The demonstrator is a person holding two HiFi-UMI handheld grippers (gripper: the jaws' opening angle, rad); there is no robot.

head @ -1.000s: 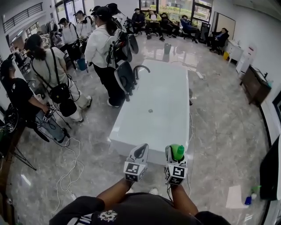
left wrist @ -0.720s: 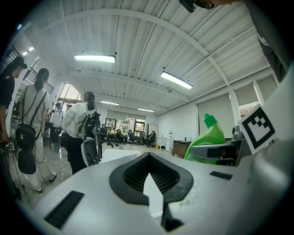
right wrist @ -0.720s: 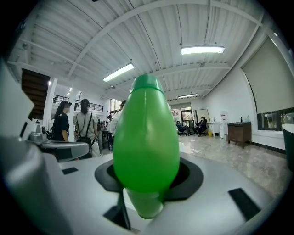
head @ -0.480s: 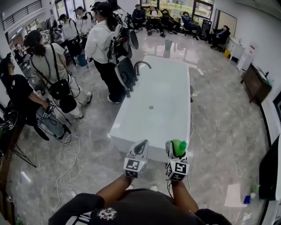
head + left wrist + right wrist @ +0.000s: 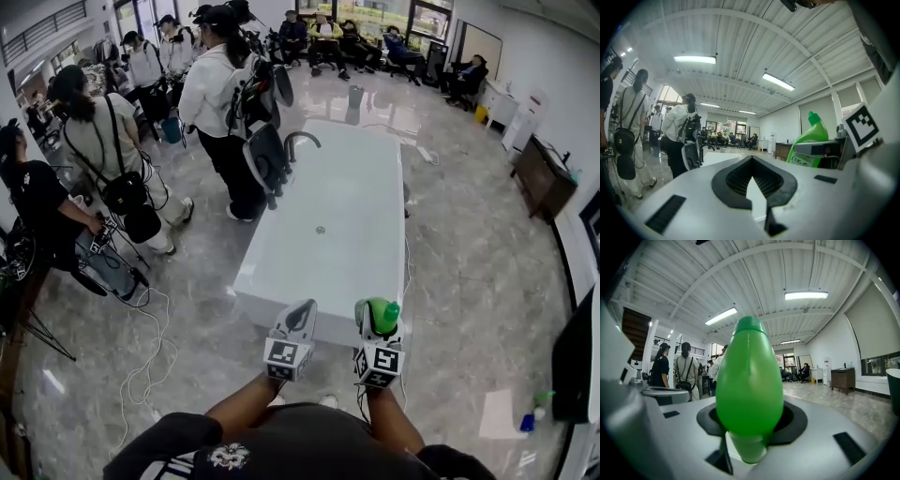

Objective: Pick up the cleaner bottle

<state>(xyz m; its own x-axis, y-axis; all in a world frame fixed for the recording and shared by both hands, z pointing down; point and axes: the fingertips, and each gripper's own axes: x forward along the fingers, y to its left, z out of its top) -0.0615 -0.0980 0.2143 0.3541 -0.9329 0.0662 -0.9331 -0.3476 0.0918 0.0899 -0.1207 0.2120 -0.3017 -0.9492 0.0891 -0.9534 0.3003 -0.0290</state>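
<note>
I have the right gripper (image 5: 378, 325) closed on the green bottle (image 5: 383, 316). Its jaws stand partly apart, with the bottle's body wedged between the black pads. In the right gripper view the bottle fills the middle of the picture, cap pointing away from me, and blocks much of the room behind it. Its lower end drops out of sight between the jaws, so I cannot see the base. In the left gripper view the same bottle shows off to the right. The bent neck and green cap are clear, and there is a label I cannot read. The right gripper's body cuts off the bottle's lower half.

The left gripper (image 5: 298, 325) sits just left of the right one and level with it. Its jaws meet at the tips with nothing between them. Only a sliver of the white table (image 5: 328, 187) shows through the hollow in the pads.

Both grippers hang at the near end of the table, with the bottle held up off it. From the head view I cannot tell whether the bottle is over the table's edge or over the floor just short of it. A small round thing (image 5: 321, 230) lies mid-table, too small to identify. People (image 5: 220, 103) stand at the far left beside a chair (image 5: 267, 161), partly overlapping one another.
</note>
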